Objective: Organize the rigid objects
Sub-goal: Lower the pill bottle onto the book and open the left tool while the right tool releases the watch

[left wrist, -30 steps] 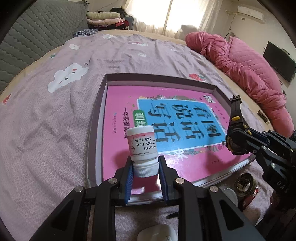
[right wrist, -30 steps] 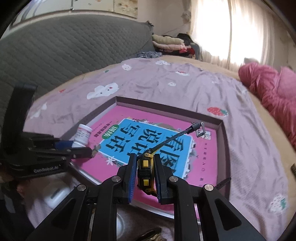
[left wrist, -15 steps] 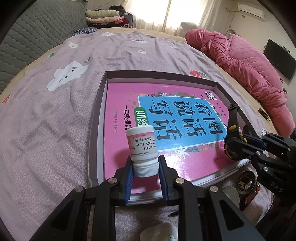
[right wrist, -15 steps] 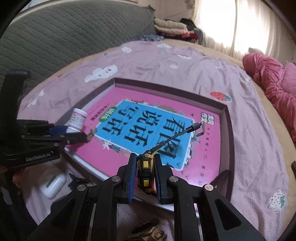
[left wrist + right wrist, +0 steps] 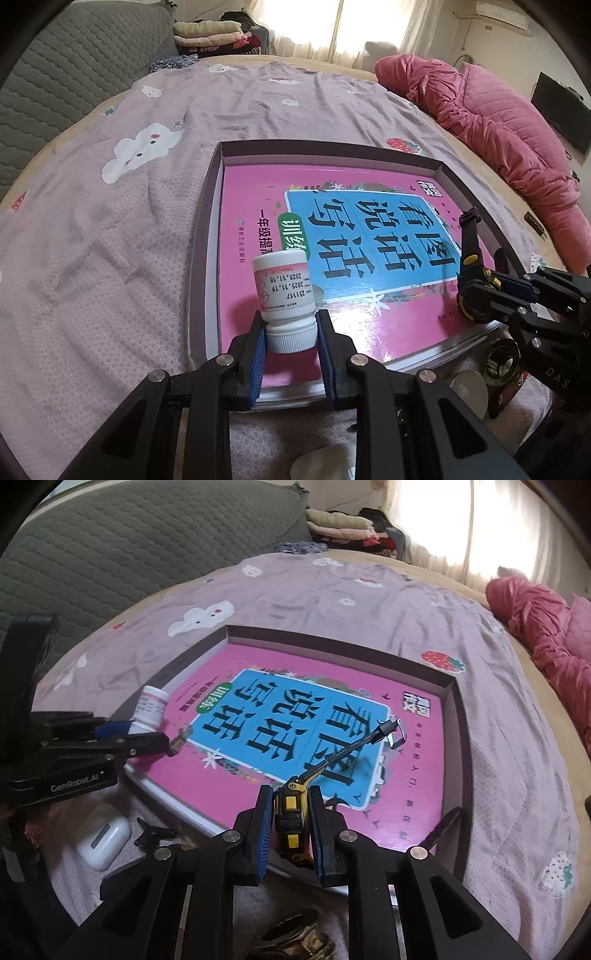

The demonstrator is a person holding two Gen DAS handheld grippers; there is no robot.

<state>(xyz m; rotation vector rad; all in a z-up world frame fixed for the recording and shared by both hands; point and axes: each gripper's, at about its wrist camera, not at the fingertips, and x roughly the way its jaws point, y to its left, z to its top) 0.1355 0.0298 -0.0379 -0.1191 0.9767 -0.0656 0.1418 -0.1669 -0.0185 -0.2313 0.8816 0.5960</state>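
Note:
My left gripper (image 5: pixel 290 325) is shut on the cap of a white pill bottle (image 5: pixel 284 291), held upside down over the near left corner of a pink book (image 5: pixel 369 229). The book lies in a shallow grey box (image 5: pixel 207 236) on the bed. My right gripper (image 5: pixel 291 794) is shut on a yellow and black tape measure (image 5: pixel 290 823), whose blade (image 5: pixel 354 746) sticks out over the book. From the right wrist view, the left gripper (image 5: pixel 155 734) and the bottle (image 5: pixel 149 709) are at the left. The right gripper (image 5: pixel 476 291) hangs at the book's near right corner.
On the purple bedsheet near the box lie a white earbud case (image 5: pixel 103 836), a black clip (image 5: pixel 155 834), a metal ring (image 5: pixel 502 363) and a white disc (image 5: pixel 469 387). A pink quilt (image 5: pixel 498 122) is bunched at the right, and a grey headboard (image 5: pixel 110 554) lies far left.
The right gripper has tipped down a little with the tape measure, bringing the earbud case and clip into its view. The left gripper and its bottle have stayed put.

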